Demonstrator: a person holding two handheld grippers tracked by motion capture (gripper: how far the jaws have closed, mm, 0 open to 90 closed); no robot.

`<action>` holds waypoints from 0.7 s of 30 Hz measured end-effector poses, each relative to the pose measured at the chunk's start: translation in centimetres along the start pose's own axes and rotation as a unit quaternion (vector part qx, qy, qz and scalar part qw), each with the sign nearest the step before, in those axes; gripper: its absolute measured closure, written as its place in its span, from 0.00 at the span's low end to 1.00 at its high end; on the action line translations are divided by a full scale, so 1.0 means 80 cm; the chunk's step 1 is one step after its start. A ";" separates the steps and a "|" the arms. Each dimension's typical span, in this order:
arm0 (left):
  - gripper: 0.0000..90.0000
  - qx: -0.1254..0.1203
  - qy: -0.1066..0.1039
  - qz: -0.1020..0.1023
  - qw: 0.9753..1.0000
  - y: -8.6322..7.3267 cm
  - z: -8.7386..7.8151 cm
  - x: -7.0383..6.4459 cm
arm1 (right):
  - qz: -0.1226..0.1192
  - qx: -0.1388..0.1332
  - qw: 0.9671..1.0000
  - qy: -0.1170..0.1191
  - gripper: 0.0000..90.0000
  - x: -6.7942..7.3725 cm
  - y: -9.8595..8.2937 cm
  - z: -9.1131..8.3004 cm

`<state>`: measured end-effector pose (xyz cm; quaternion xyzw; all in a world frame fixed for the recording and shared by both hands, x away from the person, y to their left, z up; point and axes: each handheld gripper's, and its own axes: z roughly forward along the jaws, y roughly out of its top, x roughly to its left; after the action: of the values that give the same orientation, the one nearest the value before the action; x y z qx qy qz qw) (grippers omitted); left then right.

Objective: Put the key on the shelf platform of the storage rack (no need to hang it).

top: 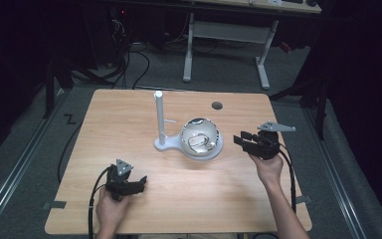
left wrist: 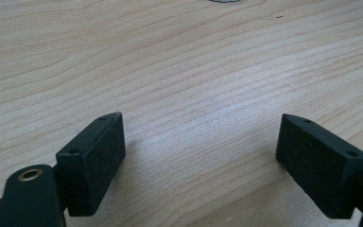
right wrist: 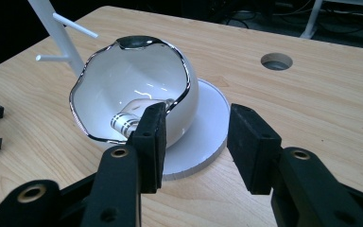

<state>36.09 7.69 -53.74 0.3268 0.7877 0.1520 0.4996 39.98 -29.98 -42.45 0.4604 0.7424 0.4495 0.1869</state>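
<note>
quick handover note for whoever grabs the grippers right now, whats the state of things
Left gripper: open, empty, low over bare table at the near left.
Right gripper: open, empty, pointing at the white bowl from its right, not touching it.
The bowl, with a wavy silver rim, sits on the round base of a white stand with pegs at mid-table. A small silver ring-like item lies inside the bowl.
Done: nothing gripped yet.
Left: probably close in on the bowl or the item inside.

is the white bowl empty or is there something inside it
Not empty. The white bowl holds a small silver ring-like piece at its bottom, seen in the right gripper view.
</note>
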 end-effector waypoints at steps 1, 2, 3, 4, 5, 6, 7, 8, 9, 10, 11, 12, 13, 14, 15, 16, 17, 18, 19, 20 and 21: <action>0.19 0.000 0.000 0.000 1.000 0.000 0.000 0.000 | 0.001 -0.001 1.000 -0.001 0.65 -0.001 0.000 -0.002; 0.19 0.000 0.000 0.000 1.000 0.000 0.000 0.000 | 0.001 -0.004 1.000 -0.003 0.65 -0.002 -0.001 -0.005; 0.19 0.000 0.000 0.000 1.000 0.000 0.000 0.000 | 0.001 -0.010 1.000 -0.006 0.65 -0.003 -0.002 -0.008; 0.19 0.000 0.000 0.001 1.000 0.000 0.000 0.000 | 0.005 -0.012 1.000 -0.008 0.65 -0.004 -0.004 -0.011; 0.19 0.000 0.000 0.002 1.000 0.000 0.000 0.000 | 0.005 -0.014 1.000 -0.008 0.65 -0.006 -0.005 -0.012; 0.19 0.000 0.000 0.002 1.000 0.000 0.000 0.000 | 0.009 -0.014 1.000 -0.011 0.65 -0.008 -0.008 -0.014; 0.19 0.000 0.000 0.002 1.000 0.000 0.000 0.000 | 0.010 -0.014 1.000 -0.012 0.65 -0.010 -0.010 -0.016; 0.19 0.000 0.000 0.003 1.000 0.000 0.000 0.000 | 0.013 -0.012 1.000 -0.015 0.64 -0.012 -0.012 -0.019; 0.19 0.000 0.000 0.002 1.000 0.000 0.000 0.000 | 0.013 -0.012 1.000 -0.016 0.64 -0.013 -0.013 -0.021; 0.19 0.000 0.000 0.002 1.000 0.000 0.000 0.000 | 0.014 -0.014 1.000 -0.018 0.64 -0.014 -0.014 -0.024; 0.19 0.000 0.000 0.002 1.000 0.000 0.000 0.000 | 0.016 -0.016 1.000 -0.018 0.64 -0.015 -0.015 -0.027; 0.19 0.000 0.000 0.002 1.000 0.000 0.000 0.000 | 0.016 -0.018 1.000 -0.019 0.64 -0.016 -0.016 -0.030; 0.19 0.000 0.000 0.002 1.000 0.000 0.000 0.000 | 0.019 -0.019 0.999 -0.020 0.64 -0.017 -0.018 -0.032; 0.19 0.000 0.000 0.003 1.000 0.000 0.000 0.000 | 0.019 -0.021 0.999 -0.021 0.64 -0.019 -0.020 -0.035; 0.19 0.000 0.000 0.003 1.000 0.000 0.000 0.000 | 0.020 -0.022 0.999 -0.022 0.64 -0.019 -0.021 -0.037; 0.19 0.000 0.000 0.001 1.000 0.000 0.000 0.000 | 0.021 -0.021 0.999 -0.024 0.64 -0.021 -0.023 -0.040; 0.19 0.000 0.000 0.002 1.000 0.000 0.000 0.000 | 0.022 -0.023 0.999 -0.025 0.64 -0.022 -0.024 -0.042; 0.19 0.000 0.000 0.002 1.000 0.000 0.000 0.000 | 0.023 -0.024 0.999 -0.027 0.64 -0.023 -0.026 -0.045; 0.19 0.000 0.000 0.003 1.000 0.000 0.000 0.000 | 0.024 -0.022 0.999 -0.028 0.64 -0.024 -0.027 -0.047; 0.19 0.000 0.000 0.002 1.000 0.000 0.000 0.000 | 0.026 -0.024 0.999 -0.030 0.64 -0.024 -0.028 -0.049; 0.19 0.000 0.000 0.002 1.000 0.000 0.000 0.000 | 0.027 -0.026 0.999 -0.030 0.64 -0.024 -0.030 -0.052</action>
<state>36.08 7.71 -53.75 0.3280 0.7873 0.1529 0.4993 36.86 -34.11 -42.52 0.4889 0.7116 0.4595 0.2085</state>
